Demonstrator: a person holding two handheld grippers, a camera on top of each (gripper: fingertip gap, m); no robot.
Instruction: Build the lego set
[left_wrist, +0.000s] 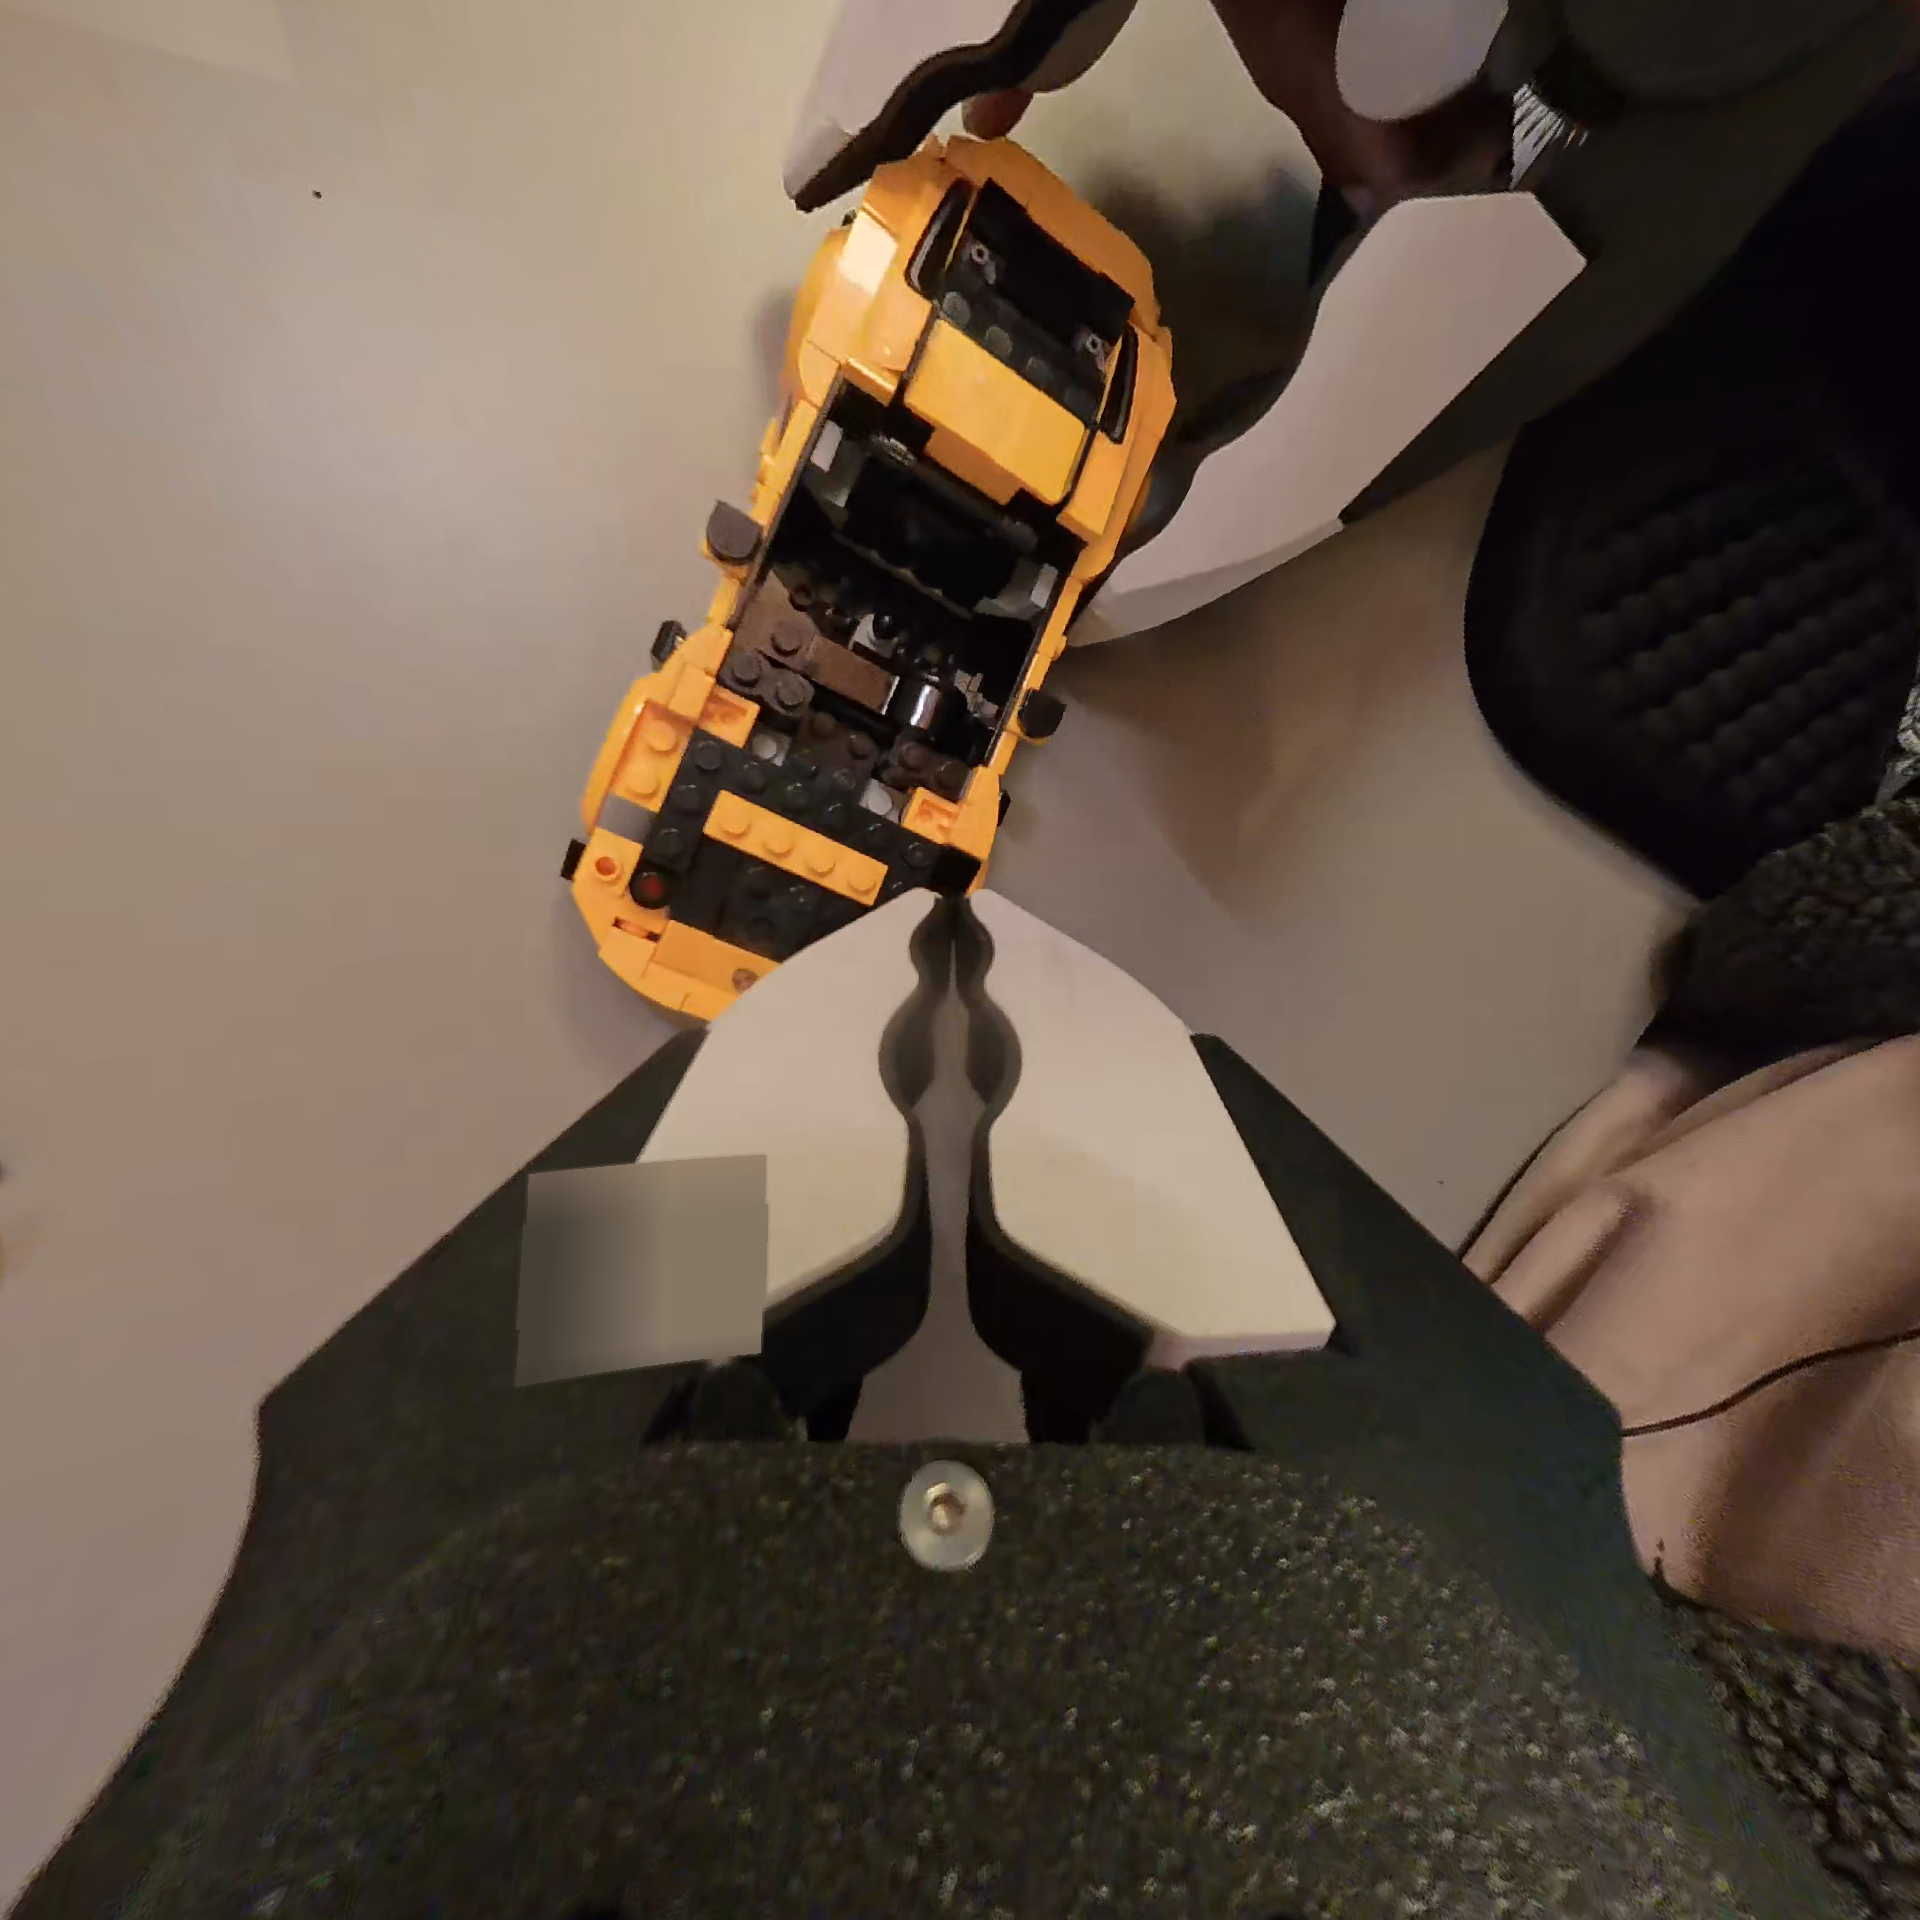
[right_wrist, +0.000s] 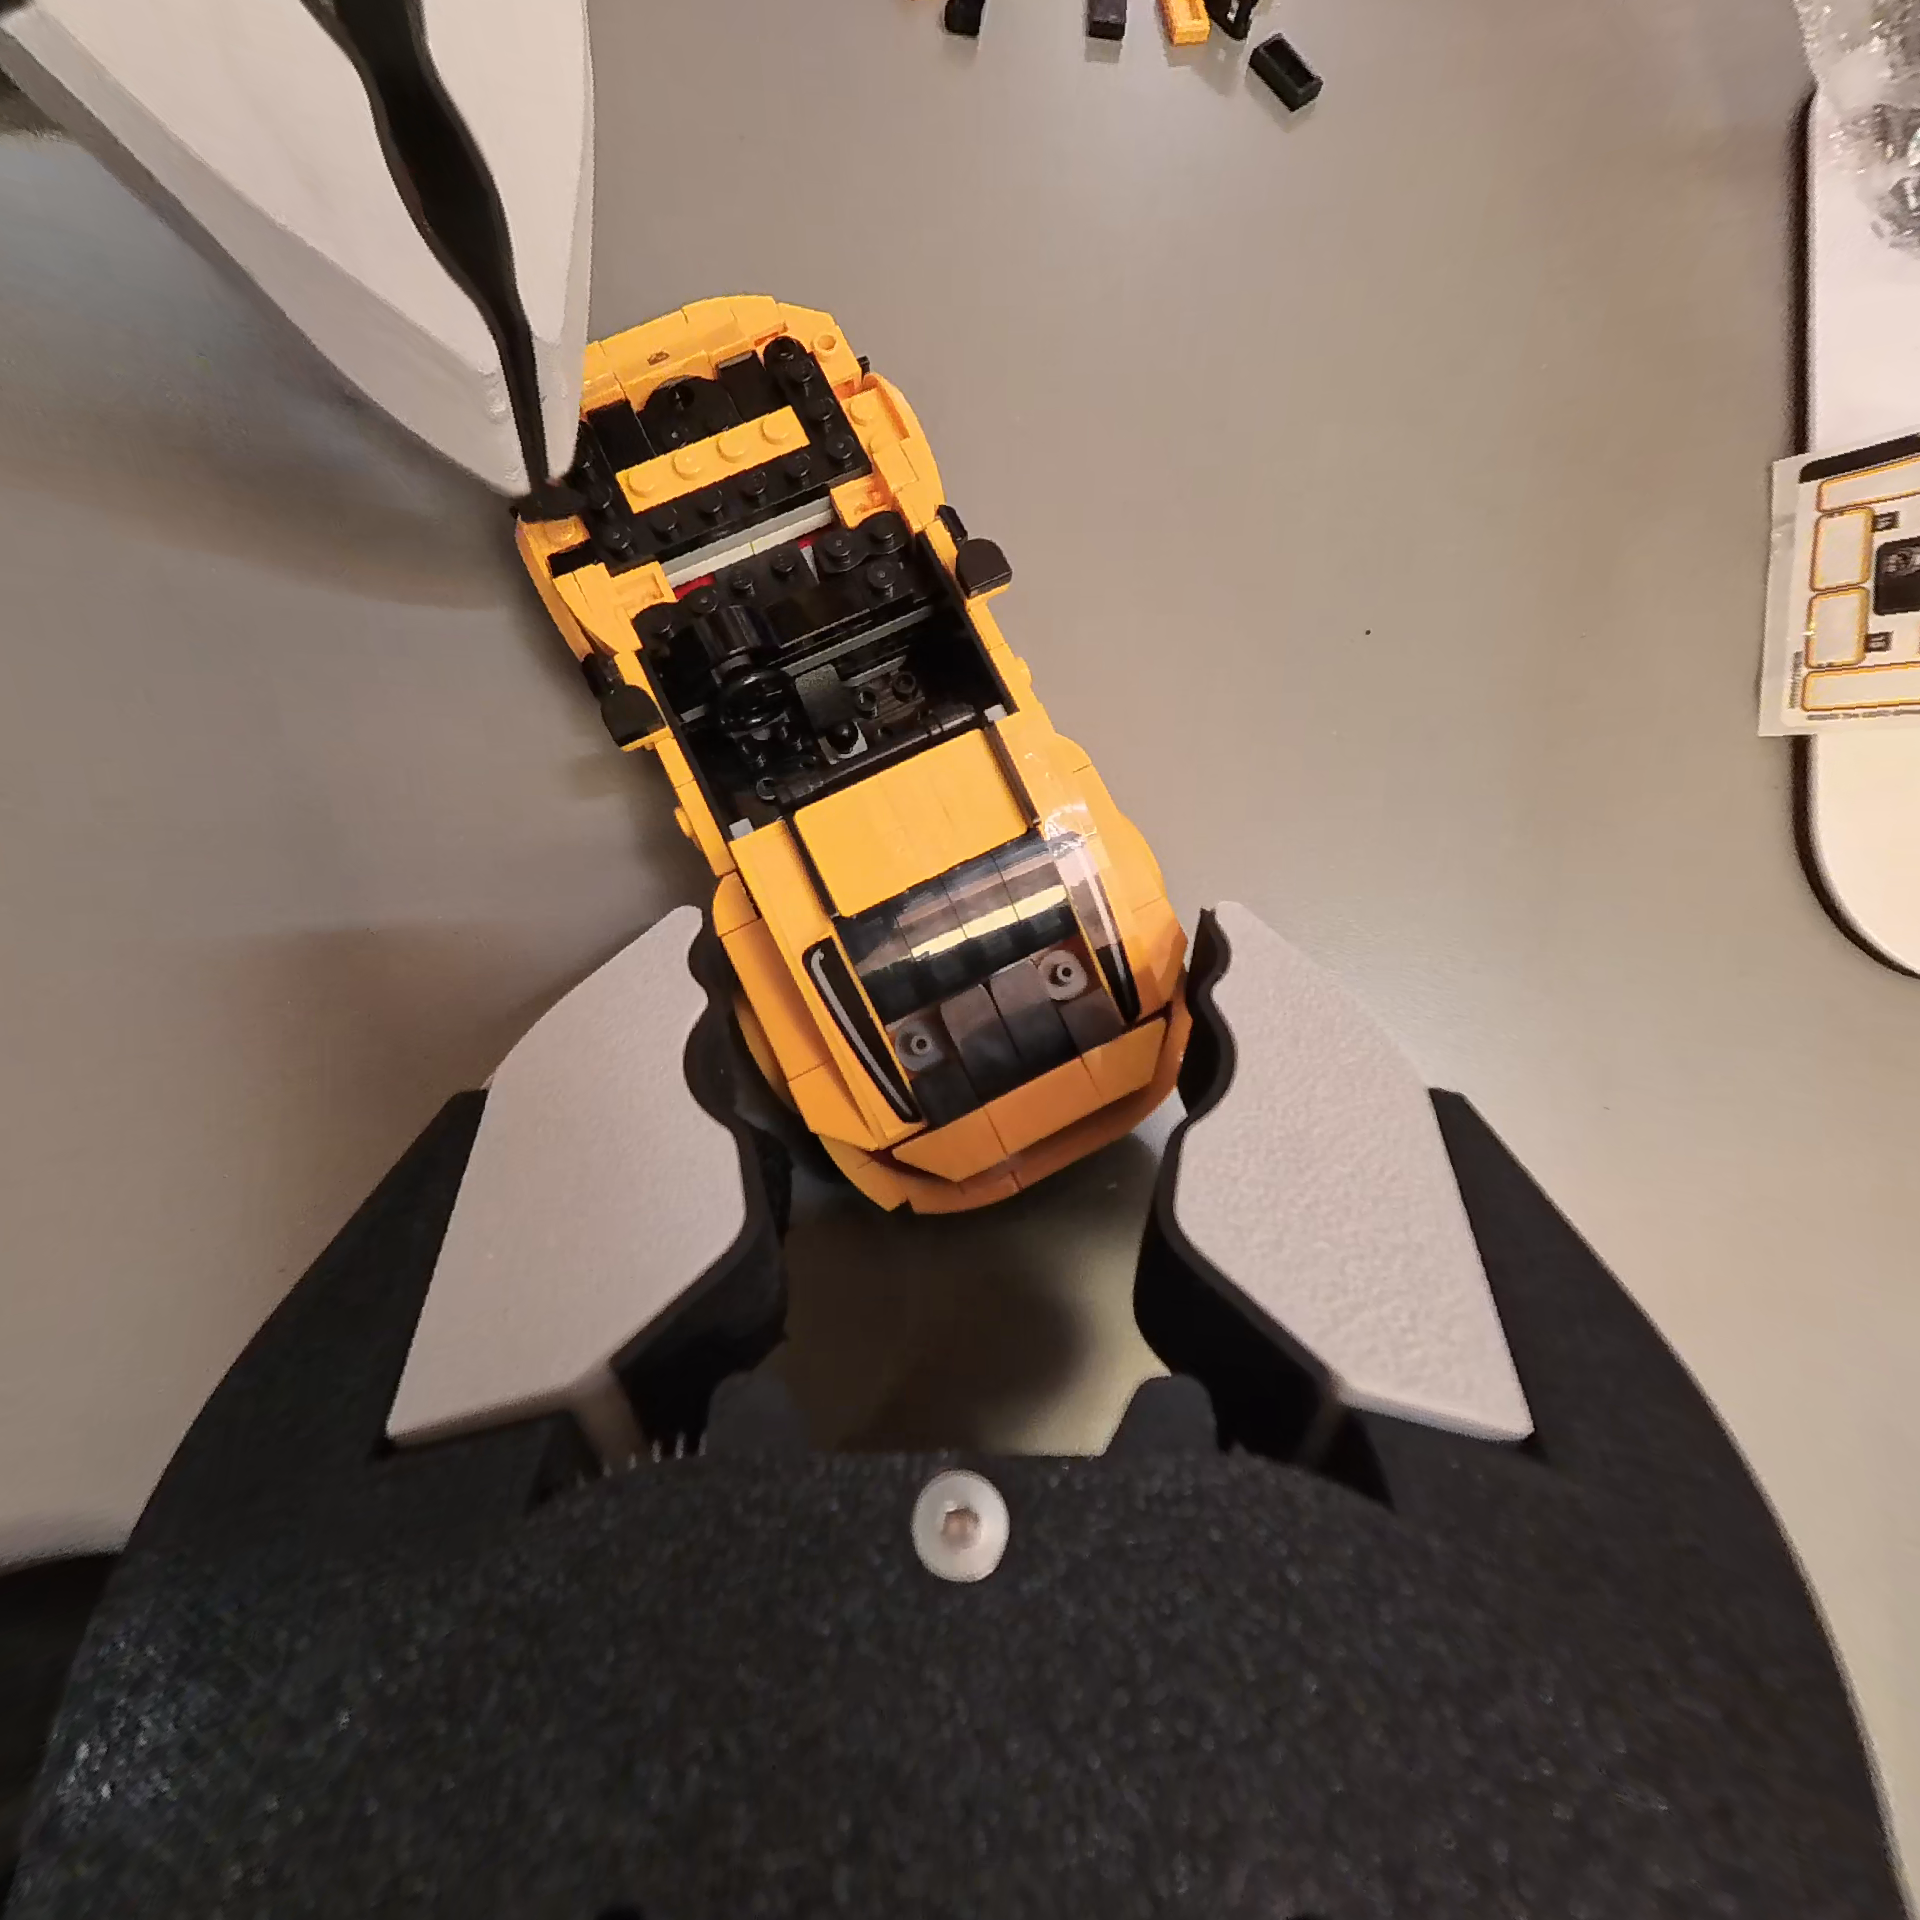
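A yellow and black lego car (right_wrist: 904, 821) lies on the grey table, its roof open over a black interior. My right gripper (right_wrist: 951, 997) straddles the car's sloped black-windowed end, one finger against each side, and holds it. My left gripper (left_wrist: 951, 904) is shut on a small black piece (left_wrist: 956, 871) at a corner of the car's studded end. In the right wrist view the left gripper (right_wrist: 545, 483) comes in from the top left onto that corner. In the left wrist view the car (left_wrist: 997, 426) runs away from me and the right gripper's fingers (left_wrist: 1299, 436) flank its far end.
Several loose black and yellow pieces (right_wrist: 1288, 73) lie at the far table edge. A sticker sheet (right_wrist: 1849, 592) rests on a white tray (right_wrist: 1870, 883) at the right, with a plastic bag (right_wrist: 1881, 145) beyond. A black chair (left_wrist: 1683, 644) and a person's lap (left_wrist: 1714, 1299) sit past the table.
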